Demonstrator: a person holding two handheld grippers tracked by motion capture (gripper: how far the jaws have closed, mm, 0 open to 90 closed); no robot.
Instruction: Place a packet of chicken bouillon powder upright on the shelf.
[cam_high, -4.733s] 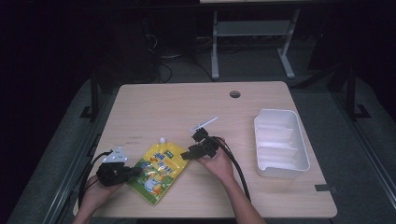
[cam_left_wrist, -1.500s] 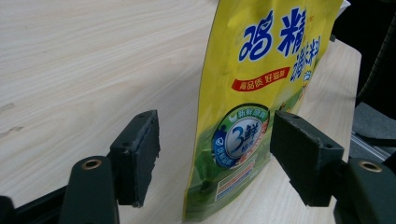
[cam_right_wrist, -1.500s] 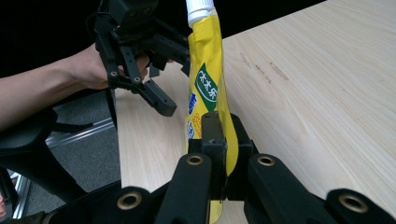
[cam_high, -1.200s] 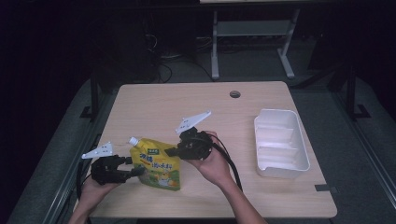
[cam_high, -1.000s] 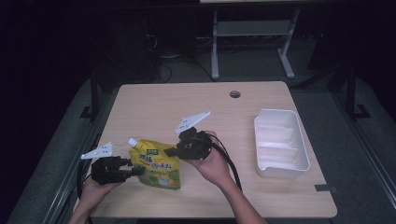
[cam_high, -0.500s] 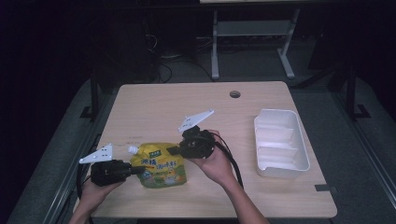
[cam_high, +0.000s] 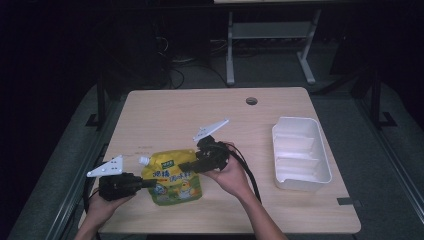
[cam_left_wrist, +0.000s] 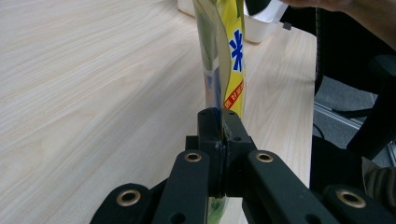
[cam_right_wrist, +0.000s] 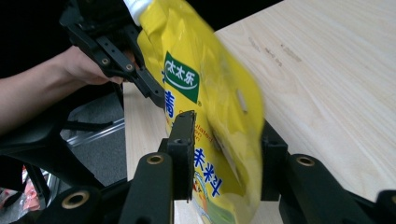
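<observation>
Yellow and glossy, the pouch is held up over the near edge of the wooden surface, well left of the white tray. The left gripper has its jaws clamped on the pouch's left edge; the right gripper has its jaws clenched on the pouch's right side.

A light wooden table fills the middle of the high view. It has a small round hole near its far edge, toward the upper right. A white tray sits on the right side of the table. A small dark tag lies near the lower right corner.
</observation>
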